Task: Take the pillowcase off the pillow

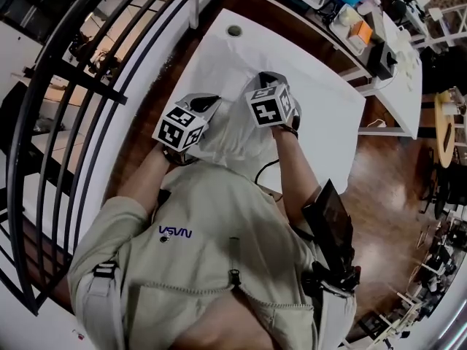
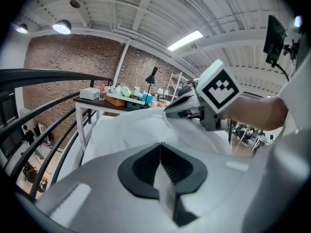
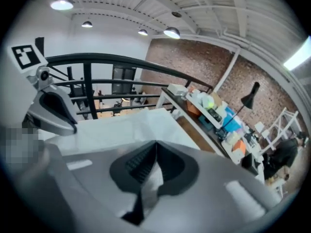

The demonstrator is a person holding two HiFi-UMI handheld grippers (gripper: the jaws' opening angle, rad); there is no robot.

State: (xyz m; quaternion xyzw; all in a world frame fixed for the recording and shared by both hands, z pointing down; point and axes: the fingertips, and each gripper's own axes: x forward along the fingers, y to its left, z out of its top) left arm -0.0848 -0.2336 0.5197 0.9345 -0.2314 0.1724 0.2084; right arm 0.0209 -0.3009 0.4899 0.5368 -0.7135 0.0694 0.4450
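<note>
Your left claw (image 2: 161,152) and right claw (image 3: 156,149) each pinch the pillowcase (image 1: 222,133) edge at the table's (image 1: 328,100) six o'clock, apparently ready for peeling.

In the head view the person's hood (image 1: 232,133) covers the near end of the pillowcase (image 2: 131,130), and the marker cubes (image 1: 181,126) hide the jaws of the left gripper (image 1: 204,103) and the right gripper (image 1: 266,80) there. In each gripper view that gripper's own bulk blocks the lower half, so the cloth past the pinched fold is out of sight (the pillow cannot be told apart from its white cover). The clutter (image 2: 121,92) on the side table (image 2: 92,101) is too small to name.
</note>
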